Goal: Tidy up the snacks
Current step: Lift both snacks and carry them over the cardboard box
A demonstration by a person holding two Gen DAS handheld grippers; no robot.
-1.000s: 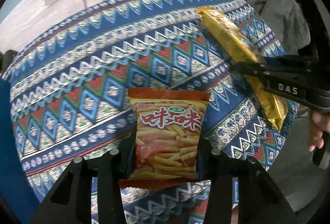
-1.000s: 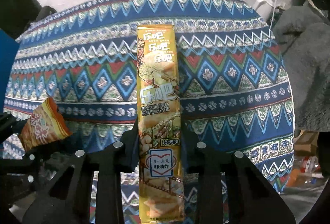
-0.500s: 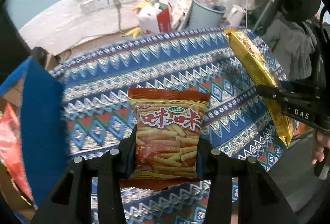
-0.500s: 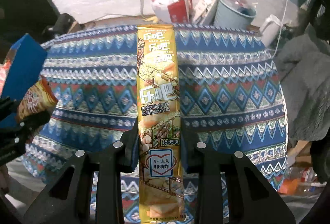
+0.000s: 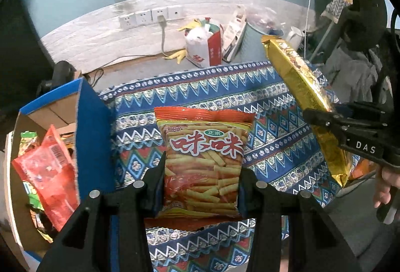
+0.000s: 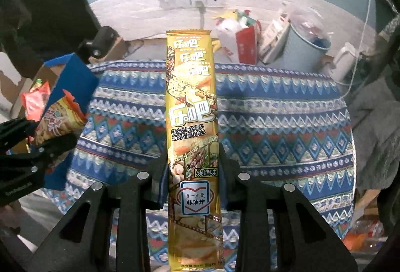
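My left gripper (image 5: 202, 179) is shut on an orange bag of snack sticks (image 5: 203, 162), held upright above the patterned table. My right gripper (image 6: 192, 172) is shut on a long gold chip pack (image 6: 191, 121), also held upright. In the left wrist view the gold pack (image 5: 305, 96) and the right gripper (image 5: 350, 126) show at the right. In the right wrist view the orange bag (image 6: 58, 119) and the left gripper (image 6: 37, 147) show at the left. A blue cardboard box (image 5: 92, 134) with several snack bags (image 5: 50, 172) inside stands at the table's left side.
The table wears a blue, red and white patterned cloth (image 5: 212, 86). Behind it on the floor are a white and red bag (image 5: 203, 46), a pale blue bin (image 6: 307, 46), a white kettle (image 6: 343, 61) and wall sockets (image 5: 150, 16). Grey clothing (image 6: 375, 126) hangs at the right.
Both grippers have risen and tilted up with their snacks. The table has dropped lower in view, and the blue box with its snack bags has come into sight at the left.
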